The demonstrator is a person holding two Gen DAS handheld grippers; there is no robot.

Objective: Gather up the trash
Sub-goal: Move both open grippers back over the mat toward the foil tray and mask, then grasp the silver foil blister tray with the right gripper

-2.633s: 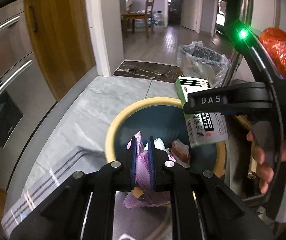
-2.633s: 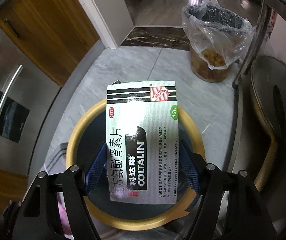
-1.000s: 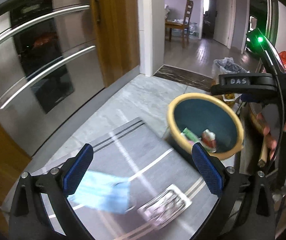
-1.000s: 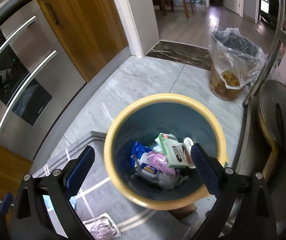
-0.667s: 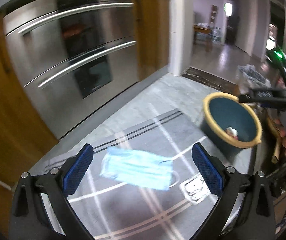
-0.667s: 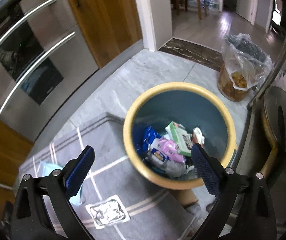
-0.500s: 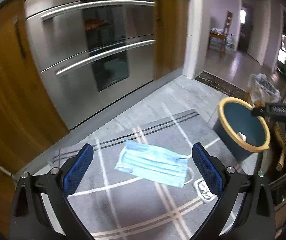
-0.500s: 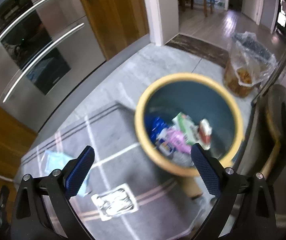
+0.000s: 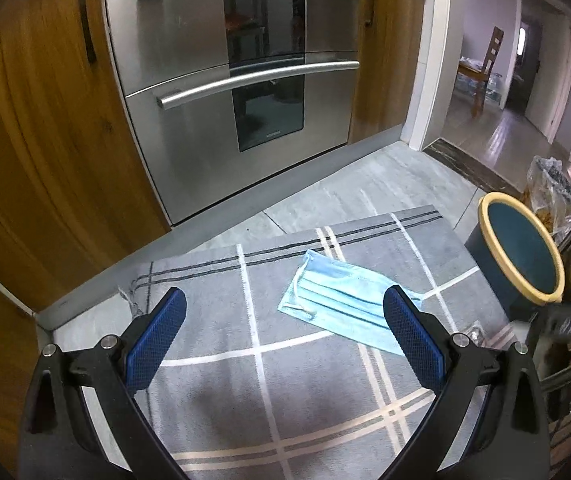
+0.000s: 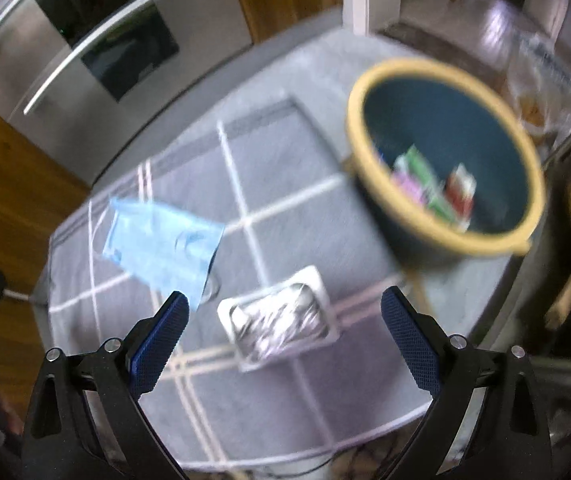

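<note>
A light blue face mask (image 9: pixel 341 304) lies flat on the grey checked mat (image 9: pixel 245 360), just ahead of my open, empty left gripper (image 9: pixel 285 338) and toward its right finger. In the right wrist view the mask (image 10: pixel 161 244) lies at left and a silver blister pack (image 10: pixel 281 316) lies on the mat between the fingers of my open, empty right gripper (image 10: pixel 285 336). The dark blue bin with a yellow rim (image 10: pixel 445 152) stands at the right with trash inside; it also shows in the left wrist view (image 9: pixel 521 256). The right wrist view is blurred.
A steel oven (image 9: pixel 237 80) and wooden cabinet doors (image 9: pixel 37 120) stand behind the mat. A plastic-lined bin (image 9: pixel 553 192) sits past the blue bin. A doorway with a chair (image 9: pixel 485 68) opens at far right.
Both grippers let go of trash into the bin, opened, and swung left and back over the mat. The mask and blister pack have come into view.
</note>
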